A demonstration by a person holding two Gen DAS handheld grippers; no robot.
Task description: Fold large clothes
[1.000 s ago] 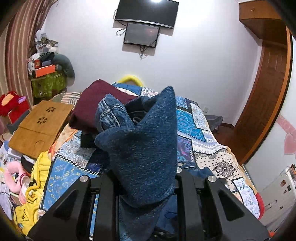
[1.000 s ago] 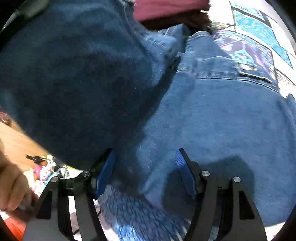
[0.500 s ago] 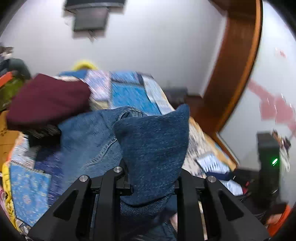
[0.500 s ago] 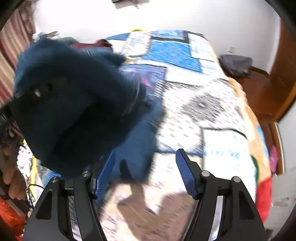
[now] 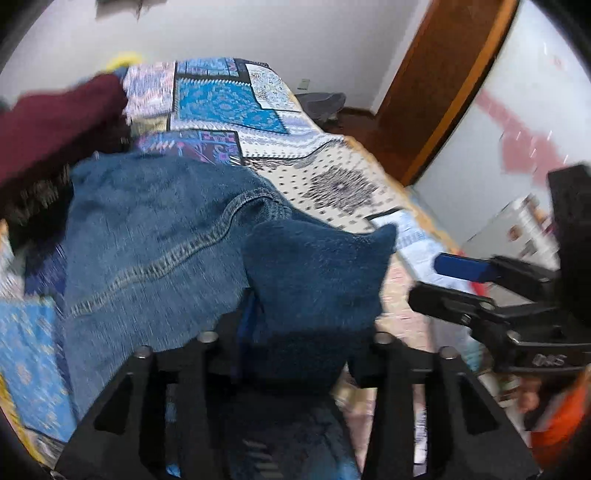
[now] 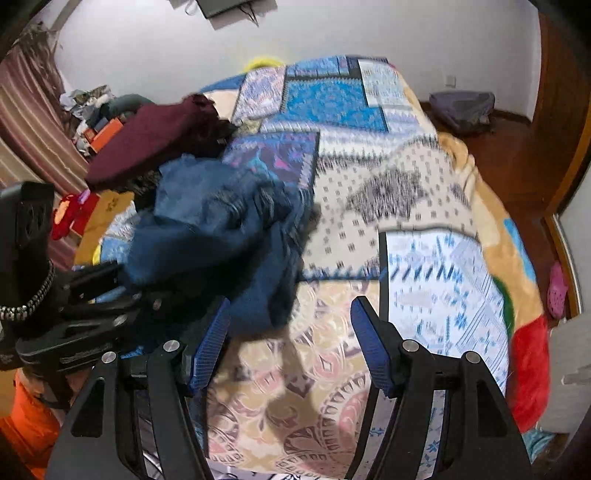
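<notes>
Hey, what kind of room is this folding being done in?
Most likely a bedroom in a home. A bed with a patchwork quilt fills the view, clothes lie on it, including denim jeans and a maroon garment, and a wall-mounted screen hangs above the far end.

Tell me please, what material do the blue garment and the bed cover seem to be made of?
The blue garment looks like denim: a matte, faded blue weave with a pale double row of stitching along a seam. The bed cover seems to be a soft printed blanket, perhaps fleece: patchwork patterns that look printed and a plush edge, though motion blur leaves this uncertain.
</notes>
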